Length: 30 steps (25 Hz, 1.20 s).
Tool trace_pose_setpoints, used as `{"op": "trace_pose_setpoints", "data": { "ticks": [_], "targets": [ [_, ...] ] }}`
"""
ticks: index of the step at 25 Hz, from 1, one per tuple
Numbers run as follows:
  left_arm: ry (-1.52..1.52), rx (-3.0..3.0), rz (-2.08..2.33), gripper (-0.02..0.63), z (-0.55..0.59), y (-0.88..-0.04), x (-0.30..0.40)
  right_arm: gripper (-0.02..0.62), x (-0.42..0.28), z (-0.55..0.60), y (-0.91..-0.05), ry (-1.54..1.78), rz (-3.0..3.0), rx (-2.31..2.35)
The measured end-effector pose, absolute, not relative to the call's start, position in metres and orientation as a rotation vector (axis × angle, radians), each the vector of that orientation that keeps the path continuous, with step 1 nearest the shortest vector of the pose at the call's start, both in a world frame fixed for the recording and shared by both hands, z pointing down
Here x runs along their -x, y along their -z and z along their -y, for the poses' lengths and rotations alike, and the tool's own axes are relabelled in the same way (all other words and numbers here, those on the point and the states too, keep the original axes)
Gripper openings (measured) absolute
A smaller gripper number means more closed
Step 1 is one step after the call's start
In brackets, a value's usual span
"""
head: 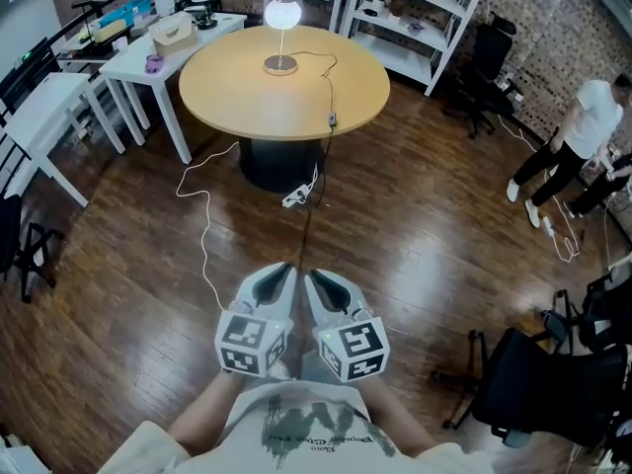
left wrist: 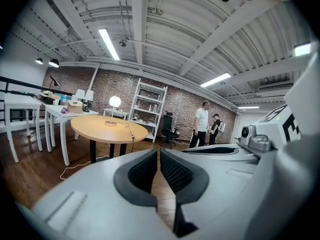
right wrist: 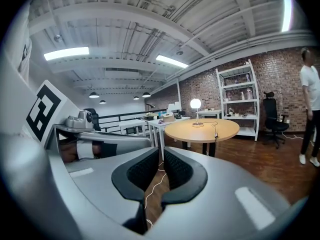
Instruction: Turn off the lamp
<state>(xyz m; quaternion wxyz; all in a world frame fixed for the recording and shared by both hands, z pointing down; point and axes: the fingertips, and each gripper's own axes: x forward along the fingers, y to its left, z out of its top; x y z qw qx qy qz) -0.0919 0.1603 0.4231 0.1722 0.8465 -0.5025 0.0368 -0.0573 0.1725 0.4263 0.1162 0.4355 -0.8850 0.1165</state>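
Note:
The lamp (head: 281,13), a lit white globe on a thin stem with a round base, stands on the far side of the round wooden table (head: 247,92). Its cord runs over the tabletop to an inline switch (head: 333,119) near the table's front right edge. My left gripper (head: 281,273) and right gripper (head: 314,276) are held side by side close to my body, well short of the table, both shut with nothing in them. The lamp (left wrist: 115,101) shows far off in the left gripper view, beyond the left gripper (left wrist: 159,156). The lamp (right wrist: 195,103) is equally distant from the right gripper (right wrist: 161,159).
A power strip (head: 296,197) and a white cable (head: 204,227) lie on the wooden floor before the table. White desks (head: 59,107) stand at the left, a white shelf unit (head: 420,18) at the back. A person (head: 578,141) and black chairs (head: 538,383) are at the right.

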Motion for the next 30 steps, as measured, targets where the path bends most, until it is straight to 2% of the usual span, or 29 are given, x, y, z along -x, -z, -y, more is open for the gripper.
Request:
{"op": "trace_pose_setpoints", "data": {
  "ticks": [9,20,30],
  "targets": [
    [-0.128,-2.378,1.487,-0.006,-0.1,-0.431,0.091,0.028,0.055,-0.106,-0.431,-0.313,2.64,-1.23],
    [-0.148,-2.306,1.588,-0.005,0.025,-0.427,0.048,0.028,0.019,0.026,-0.417,-0.288,2.733,-1.094],
    [-0.184,-2.249,1.657,-0.005,0.093,-0.432,0.007,0.028,-0.02,0.096,-0.419,-0.309,2.782,-1.002]
  ]
}}
